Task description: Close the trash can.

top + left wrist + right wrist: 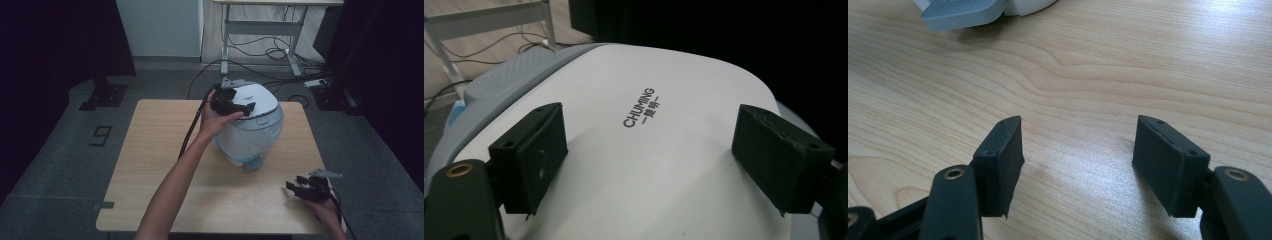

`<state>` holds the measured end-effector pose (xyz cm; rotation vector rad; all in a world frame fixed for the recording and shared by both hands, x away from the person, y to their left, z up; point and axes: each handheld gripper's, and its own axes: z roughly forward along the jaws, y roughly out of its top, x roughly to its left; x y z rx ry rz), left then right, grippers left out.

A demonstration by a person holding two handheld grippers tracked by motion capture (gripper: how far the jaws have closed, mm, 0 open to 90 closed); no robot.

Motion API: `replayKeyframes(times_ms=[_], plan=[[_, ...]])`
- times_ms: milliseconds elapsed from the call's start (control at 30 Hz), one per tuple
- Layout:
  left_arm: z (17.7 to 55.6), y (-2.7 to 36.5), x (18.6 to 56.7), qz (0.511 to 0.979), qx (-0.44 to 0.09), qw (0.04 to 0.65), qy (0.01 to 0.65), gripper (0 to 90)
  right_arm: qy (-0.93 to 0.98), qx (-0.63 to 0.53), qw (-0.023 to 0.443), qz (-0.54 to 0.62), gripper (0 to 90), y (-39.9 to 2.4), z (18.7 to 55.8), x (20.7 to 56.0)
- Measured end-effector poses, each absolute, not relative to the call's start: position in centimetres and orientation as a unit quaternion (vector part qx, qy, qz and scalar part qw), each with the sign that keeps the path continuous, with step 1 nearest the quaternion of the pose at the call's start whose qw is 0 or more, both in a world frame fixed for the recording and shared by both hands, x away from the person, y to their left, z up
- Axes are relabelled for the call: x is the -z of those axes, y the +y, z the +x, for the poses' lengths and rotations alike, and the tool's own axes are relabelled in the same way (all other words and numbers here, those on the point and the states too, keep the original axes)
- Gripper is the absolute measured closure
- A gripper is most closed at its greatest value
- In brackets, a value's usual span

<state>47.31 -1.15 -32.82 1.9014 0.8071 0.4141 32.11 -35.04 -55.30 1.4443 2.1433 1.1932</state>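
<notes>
High view: my left gripper (235, 104) rests over the white lid (260, 97) of the rice cooker (250, 130), which stands at the far middle of the wooden table (150, 170); my right gripper (305, 189) lies low at the table's near right corner. Left gripper view: jaws spread wide above the lid, gripping nothing, with the lettering "CHUMING" (640, 106) legible between them. Right gripper view: jaws apart over bare wood grain (1073, 100), with the cooker's grey foot (960, 12) at the top edge.
</notes>
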Motion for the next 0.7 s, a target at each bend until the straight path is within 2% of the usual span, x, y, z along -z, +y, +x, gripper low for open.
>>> replayKeyframes(times_ms=[700], plan=[[46.57, -2.32, 32.79, 0.791, -0.212, 0.463, 0.34, 17.9, 0.744, -0.413, 0.148, 0.504, 35.7, -34.88, 32.03, 55.29]])
